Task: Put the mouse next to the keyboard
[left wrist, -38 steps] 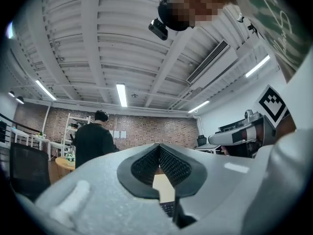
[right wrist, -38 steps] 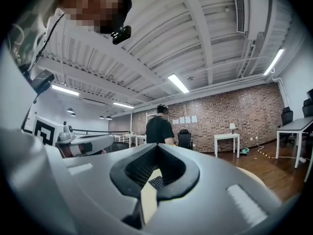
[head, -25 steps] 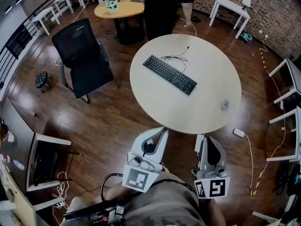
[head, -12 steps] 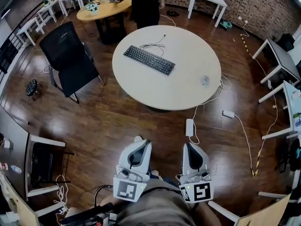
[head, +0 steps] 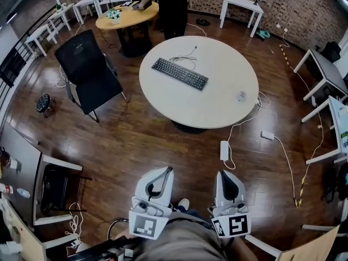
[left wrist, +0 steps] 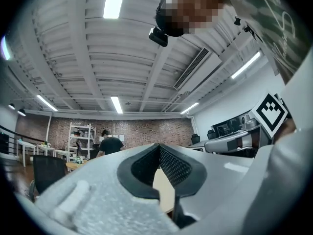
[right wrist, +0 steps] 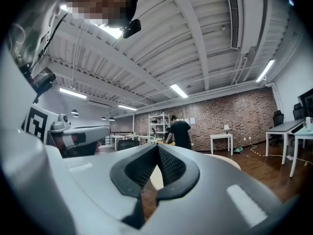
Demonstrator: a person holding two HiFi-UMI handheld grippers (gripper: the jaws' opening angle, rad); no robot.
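From the head view, the mouse (head: 242,95) sat near the counter's (head: 217,116) right edge, well apart from the keyboard (head: 179,73). In the left gripper view, the left gripper (left wrist: 159,151) was closed on nothing. In the right gripper view, the right gripper (right wrist: 157,153) was closed and empty too, likely idle while out of reach.

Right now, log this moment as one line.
left gripper: shut, empty | right gripper: shut, empty | mouse: near table edge, apart from keyboard | both: over floor

White grippers (head: 166,169) (head: 223,173), black-lined jaws, square-marker cubes (head: 148,225).
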